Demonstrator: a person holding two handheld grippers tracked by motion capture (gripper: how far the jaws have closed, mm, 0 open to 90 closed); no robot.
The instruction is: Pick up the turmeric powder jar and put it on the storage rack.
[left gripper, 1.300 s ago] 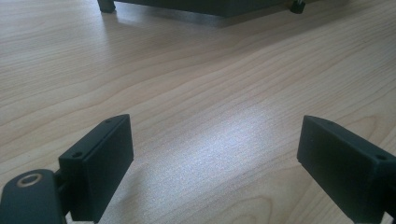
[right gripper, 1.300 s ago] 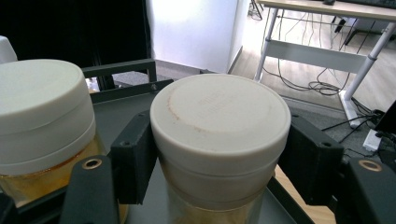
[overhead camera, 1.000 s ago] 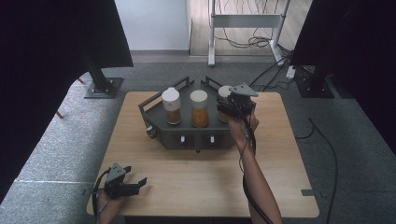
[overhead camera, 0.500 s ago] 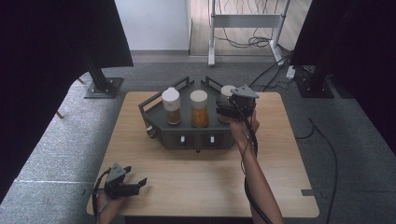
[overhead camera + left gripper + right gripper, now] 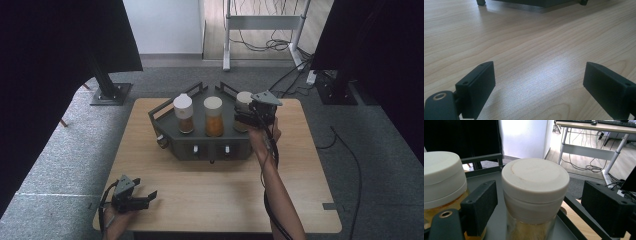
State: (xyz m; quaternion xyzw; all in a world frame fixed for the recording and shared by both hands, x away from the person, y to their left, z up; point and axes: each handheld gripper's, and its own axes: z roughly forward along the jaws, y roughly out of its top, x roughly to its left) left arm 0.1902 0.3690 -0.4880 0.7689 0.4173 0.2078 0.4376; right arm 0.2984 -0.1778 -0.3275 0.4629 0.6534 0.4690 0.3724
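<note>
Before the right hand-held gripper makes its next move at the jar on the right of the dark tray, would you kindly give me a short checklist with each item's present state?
1. Right hand-held gripper jaws: they have just been opening and stand apart on either side of the white-lidded clear jar of tan powder: ok.
2. Pads pressing on that jar: gaps show on both sides, so no grip: ok for release, not ok for lifting.
3. Jar upright inside the dark grey metal tray: ok.
4. Neighbouring white-lidded jar of orange contents close to the left jaw; whether they touch: cannot tell.
5. Left hand-held gripper open over the light wooden table, nothing between its jaws: ok.
</note>
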